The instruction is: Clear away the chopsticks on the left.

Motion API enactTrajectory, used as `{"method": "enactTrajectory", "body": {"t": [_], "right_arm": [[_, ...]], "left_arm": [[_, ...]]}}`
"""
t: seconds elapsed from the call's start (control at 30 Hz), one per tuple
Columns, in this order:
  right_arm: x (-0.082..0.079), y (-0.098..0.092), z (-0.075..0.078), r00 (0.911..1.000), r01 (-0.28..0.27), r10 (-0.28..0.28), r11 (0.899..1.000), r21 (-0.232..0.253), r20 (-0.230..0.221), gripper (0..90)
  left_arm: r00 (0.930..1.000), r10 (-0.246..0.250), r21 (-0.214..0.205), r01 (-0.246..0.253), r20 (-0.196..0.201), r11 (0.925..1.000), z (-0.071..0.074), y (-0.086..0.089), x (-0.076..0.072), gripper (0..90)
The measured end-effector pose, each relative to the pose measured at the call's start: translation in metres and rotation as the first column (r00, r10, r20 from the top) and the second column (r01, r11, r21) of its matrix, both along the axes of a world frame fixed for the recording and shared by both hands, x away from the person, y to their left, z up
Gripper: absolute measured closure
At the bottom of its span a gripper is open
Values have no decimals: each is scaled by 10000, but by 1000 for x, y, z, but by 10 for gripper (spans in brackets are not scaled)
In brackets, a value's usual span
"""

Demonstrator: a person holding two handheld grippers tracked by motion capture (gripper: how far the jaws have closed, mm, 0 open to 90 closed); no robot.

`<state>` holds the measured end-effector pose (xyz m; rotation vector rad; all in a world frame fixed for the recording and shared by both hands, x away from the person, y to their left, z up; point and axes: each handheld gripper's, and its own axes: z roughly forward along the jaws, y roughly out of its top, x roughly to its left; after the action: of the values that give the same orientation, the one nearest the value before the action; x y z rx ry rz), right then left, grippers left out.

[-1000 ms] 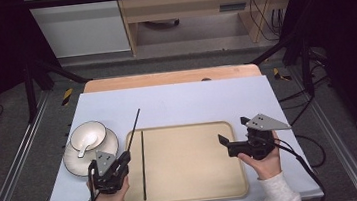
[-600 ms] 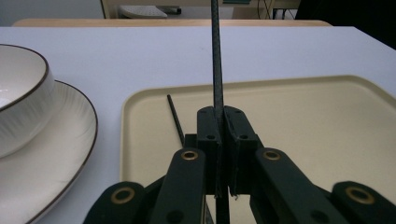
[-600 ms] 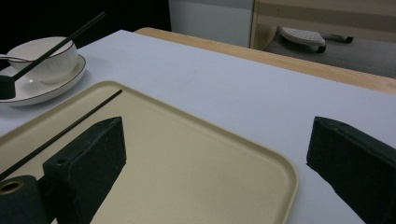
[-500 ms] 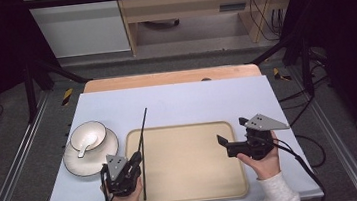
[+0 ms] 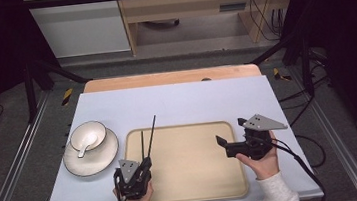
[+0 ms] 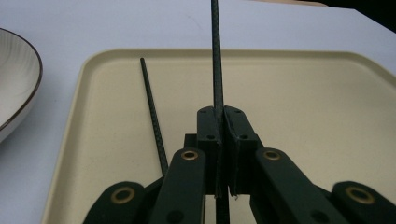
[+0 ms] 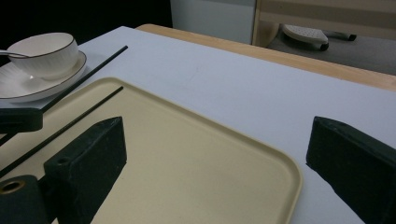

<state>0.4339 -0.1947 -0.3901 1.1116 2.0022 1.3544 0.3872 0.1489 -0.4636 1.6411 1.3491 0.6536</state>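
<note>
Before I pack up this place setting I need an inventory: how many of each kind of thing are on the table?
Chopsticks: 2, one lying in the tray, one held over it in the left tongs
Tray: 1
Bowl: 1
Plate: 1
Spoon: 1
Total: 6

my left gripper [image 5: 145,160] and right gripper [image 5: 219,141] are both matte black, each with a grey three-cornered plate on top and a black cable trailing off the back. up close my left one's linkage arms have brass-ringed pivot holes and small dark screws in the pad blocks. white knit sleeve [image 5: 279,193] on my right arm.
</note>
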Motion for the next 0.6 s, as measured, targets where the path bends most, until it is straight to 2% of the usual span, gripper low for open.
{"method": "enactTrajectory", "body": {"t": [0.07, 0.2, 0.4, 0.6], "right_arm": [[0, 1, 0, 10000, 22, -21, 10000, 11, -23, 52], [0, 0, 0, 10000, 24, -24, 10000, -4, -24, 52], [0, 0, 0, 10000, 31, -31, 10000, -20, -21, 52], [1, 1, -1, 10000, 11, -11, 10000, -64, -23, 52]], "left_arm": [[10000, -44, -6, 44, -54, 10000, -2, -3, 0, 853], [9997, -123, 339, 130, -216, 9993, -7, -11, -1, 853], [9980, -298, 625, 333, -551, 9975, -14, -19, 0, 853], [9965, -267, 620, 317, -794, 9976, -16, -20, 3, 851]]}}
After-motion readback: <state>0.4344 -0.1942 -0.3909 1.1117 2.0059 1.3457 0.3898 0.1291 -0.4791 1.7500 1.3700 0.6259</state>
